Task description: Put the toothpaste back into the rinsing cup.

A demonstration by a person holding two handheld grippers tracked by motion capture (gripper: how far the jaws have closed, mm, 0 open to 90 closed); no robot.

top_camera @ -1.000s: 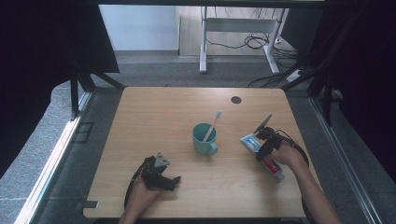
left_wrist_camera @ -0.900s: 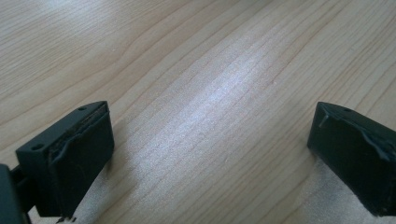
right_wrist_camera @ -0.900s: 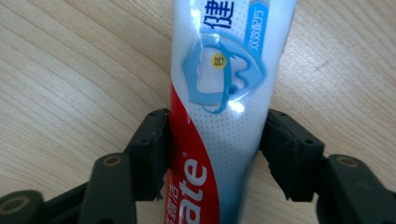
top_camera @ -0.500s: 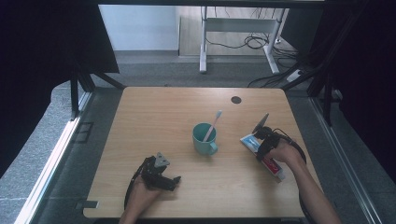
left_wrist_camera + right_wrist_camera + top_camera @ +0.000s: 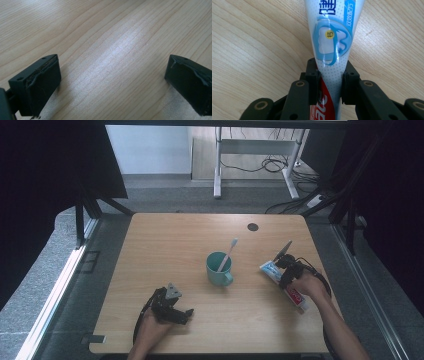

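the right tongs (image 5: 329, 82) are clamping the toothpaste tube (image 5: 332, 37) on the table (image 5: 175, 245) — likely mid-pickup. the left tongs (image 5: 110, 80) are lying apart, empty. next move probably needs a clean lift.

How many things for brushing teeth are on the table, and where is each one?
3. The teal cup stands near the table's middle. The toothbrush stands inside it, leaning right. The toothpaste tube lies to the cup's right, clamped by the right tongs. None seems hidden.
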